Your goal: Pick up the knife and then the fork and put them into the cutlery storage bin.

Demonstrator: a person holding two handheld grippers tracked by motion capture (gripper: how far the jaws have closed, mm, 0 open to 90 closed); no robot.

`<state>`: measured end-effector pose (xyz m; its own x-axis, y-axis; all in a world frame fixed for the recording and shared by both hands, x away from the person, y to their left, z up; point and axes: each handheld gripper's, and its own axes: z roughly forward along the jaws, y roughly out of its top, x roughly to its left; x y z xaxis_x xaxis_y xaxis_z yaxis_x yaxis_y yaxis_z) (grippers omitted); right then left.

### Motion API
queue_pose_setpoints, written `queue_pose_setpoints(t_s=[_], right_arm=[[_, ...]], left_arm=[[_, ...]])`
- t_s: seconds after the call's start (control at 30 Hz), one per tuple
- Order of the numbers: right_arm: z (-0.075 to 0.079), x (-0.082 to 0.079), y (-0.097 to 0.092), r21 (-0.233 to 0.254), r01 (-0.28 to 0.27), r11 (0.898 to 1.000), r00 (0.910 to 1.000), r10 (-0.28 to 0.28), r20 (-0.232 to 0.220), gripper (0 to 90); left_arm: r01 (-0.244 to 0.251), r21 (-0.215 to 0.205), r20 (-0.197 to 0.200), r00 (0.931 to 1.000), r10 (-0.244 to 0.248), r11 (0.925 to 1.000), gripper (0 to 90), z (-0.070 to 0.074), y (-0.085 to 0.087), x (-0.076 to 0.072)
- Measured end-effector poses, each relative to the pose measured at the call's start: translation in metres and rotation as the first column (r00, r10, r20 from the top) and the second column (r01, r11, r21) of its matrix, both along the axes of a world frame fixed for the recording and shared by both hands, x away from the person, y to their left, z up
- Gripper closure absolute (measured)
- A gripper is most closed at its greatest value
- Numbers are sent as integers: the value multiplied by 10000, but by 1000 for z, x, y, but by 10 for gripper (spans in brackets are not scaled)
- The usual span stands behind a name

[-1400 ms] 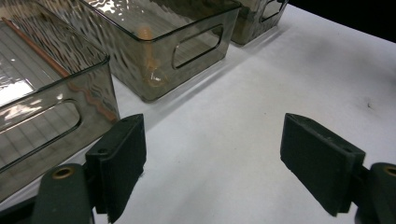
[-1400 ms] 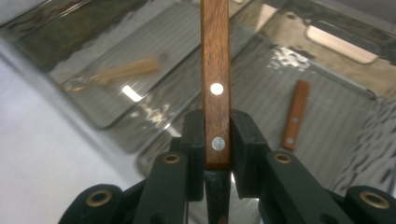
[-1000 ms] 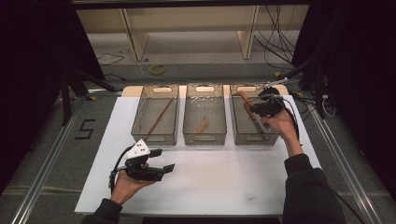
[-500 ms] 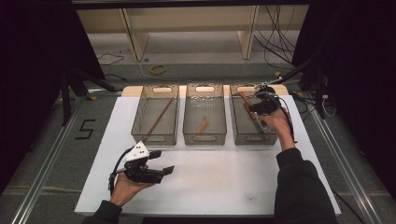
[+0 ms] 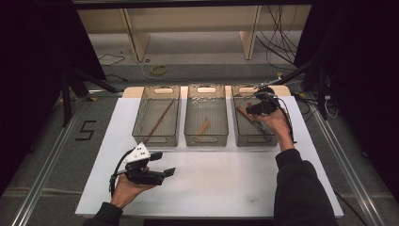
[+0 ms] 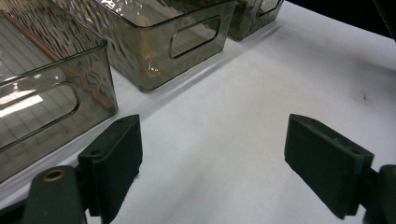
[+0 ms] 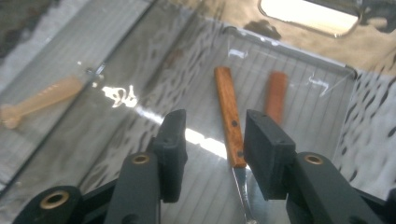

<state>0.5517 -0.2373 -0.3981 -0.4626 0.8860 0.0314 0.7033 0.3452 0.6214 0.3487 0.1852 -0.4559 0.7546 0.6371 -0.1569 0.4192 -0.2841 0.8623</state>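
At the lower left of the high view we see the left hand-held gripper (image 5: 162, 165) resting over the white desk (image 5: 221, 188), its jaws standing wide apart with nothing between them; its own view shows the same, both black pads (image 6: 116, 158) above bare white surface, and it sits where it did a second ago. Farther up, three smoky translucent plastic bins stand in a row: the left bin (image 5: 156, 117) holds a long thin brown stick (image 5: 159, 121), the middle bin (image 5: 206, 117) a short pale wooden piece (image 5: 203, 127). At the upper right, the right hand-held gripper (image 5: 251, 109) reaches into the right bin (image 5: 251, 137), slightly deeper than a second ago. Its jaws have just been opening, and in the right gripper view they stand parted above the bin floor, with the wooden-handled knife (image 7: 229, 121) lying flat below, its handle running up between the pads and touching neither. A second short reddish-brown wooden piece (image 7: 275, 95) lies beside it, near the far wall. We judge that the knife has just been let go in the right bin, so this placement looks done; the sensible next move would be to lift the right hand-held gripper clear without nudging the knife.
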Motion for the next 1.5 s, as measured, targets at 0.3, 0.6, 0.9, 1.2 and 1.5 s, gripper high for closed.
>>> queue_pose_setpoints(t_s=[0.3, 0.6, 0.9, 1.2, 1.5], right_arm=[[12, -20, -1, 927, -326, 9952, 9989, 293, 367, 426], [25, -63, 5, 1839, -1091, 9769, 9903, 909, 1046, 336], [23, -111, 21, 2218, -2133, 9515, 9719, 1836, 1471, 297], [17, -144, 26, 2478, -2552, 9346, 9578, 2093, 1968, 287], [0, -172, 23, 3001, -2780, 9125, 9534, 2238, 2026, 266]], left_arm=[[-39, -77, -25, 10000, 39, 10000, 184, 0, 2, 1], [-106, -321, -156, 9998, 101, 9994, 184, 1, 3, 1], [-47, -489, -198, 9998, 37, 9988, 182, 2, 4, 1], [-41, -583, -279, 9996, 25, 9983, 182, 2, 5, 0], [41, -581, -354, 9994, -62, 9983, 181, 2, 4, -1]])
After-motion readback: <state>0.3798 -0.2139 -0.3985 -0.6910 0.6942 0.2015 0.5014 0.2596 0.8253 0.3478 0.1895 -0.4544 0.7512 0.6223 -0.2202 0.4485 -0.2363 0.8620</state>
